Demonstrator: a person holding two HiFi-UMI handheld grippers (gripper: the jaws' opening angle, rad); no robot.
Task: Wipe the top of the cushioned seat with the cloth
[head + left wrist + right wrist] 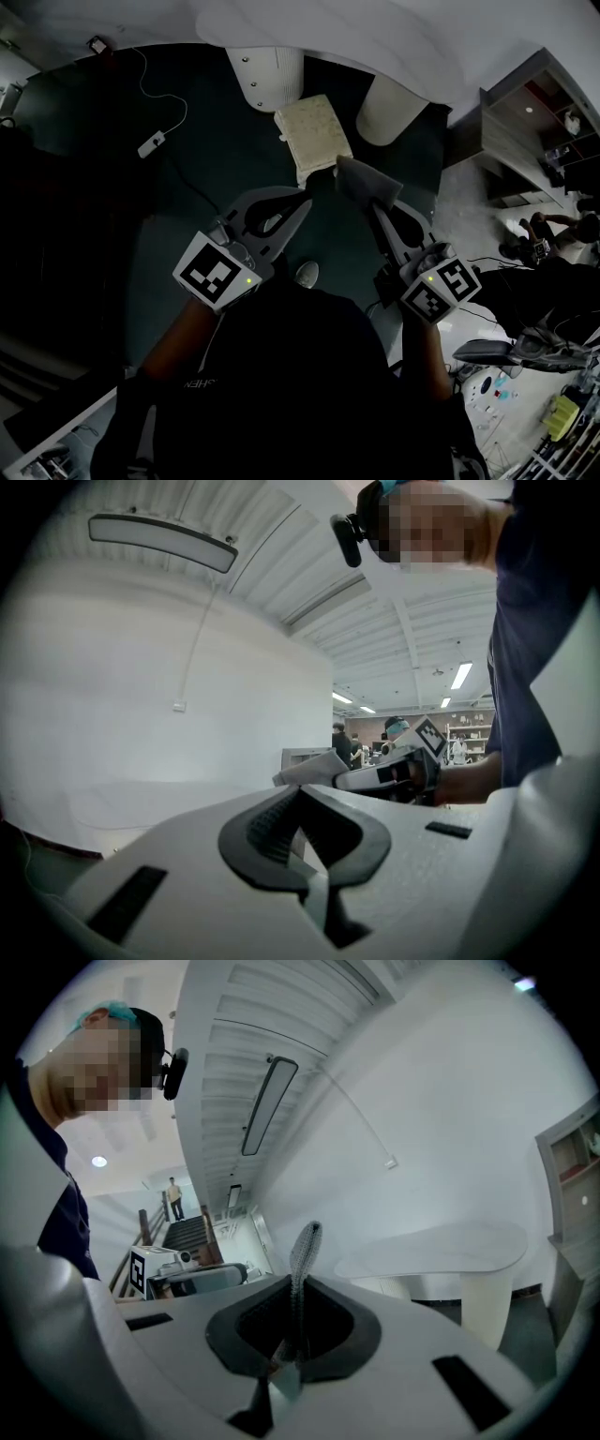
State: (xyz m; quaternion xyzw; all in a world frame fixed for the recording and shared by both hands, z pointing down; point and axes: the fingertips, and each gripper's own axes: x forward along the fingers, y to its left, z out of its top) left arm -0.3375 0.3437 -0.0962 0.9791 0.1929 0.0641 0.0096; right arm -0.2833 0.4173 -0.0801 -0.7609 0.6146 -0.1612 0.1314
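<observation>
In the head view the cream cushioned seat (312, 134) stands on the dark floor below the white table, ahead of both grippers. My right gripper (371, 205) is shut on a grey cloth (367, 182), which hangs in the air just short of the seat's near right corner. In the right gripper view the cloth (303, 1249) shows edge-on, sticking up from the right gripper (296, 1299). My left gripper (304, 204) is shut with nothing in it, its tips near the seat's front edge. The left gripper view shows the left gripper (302, 801) raised, with the cloth (315, 767) beyond it.
Two white round table legs (265, 74) (389, 109) flank the seat under the white tabletop (394, 33). A white cable with an adapter (153, 143) lies on the floor at left. Wooden shelves (521, 124) and loose clutter stand at right. A shoe tip (306, 274) shows below the grippers.
</observation>
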